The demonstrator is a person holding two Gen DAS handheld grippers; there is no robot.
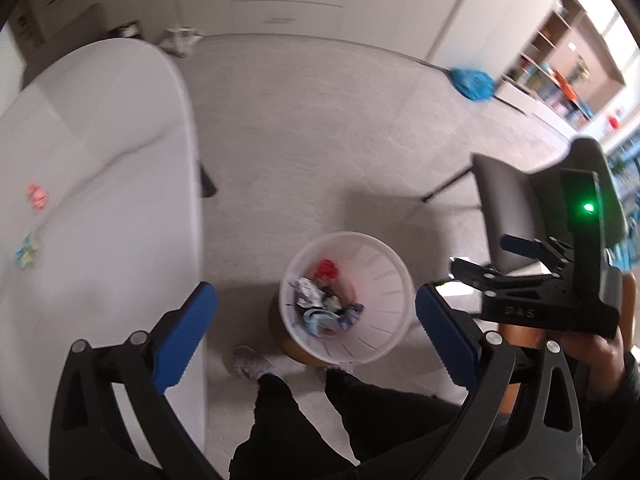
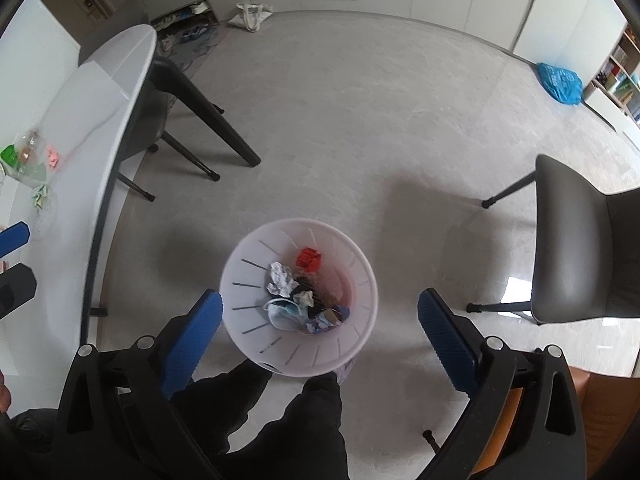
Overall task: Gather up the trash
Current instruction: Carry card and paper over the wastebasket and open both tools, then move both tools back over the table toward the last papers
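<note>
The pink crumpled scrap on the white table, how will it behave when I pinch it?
The pink scrap looks like crumpled paper, so probably very light and easily squashed. On the glossy table it may skid if nudged. It seems unlikely to roll far.

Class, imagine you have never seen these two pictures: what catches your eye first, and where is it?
The white trash bin on the floor, straight below both open grippers, with crumpled paper, a red wrapper and a face mask inside. Next, small coloured scraps on the white table at left, and a blue bag by the far wall.
</note>
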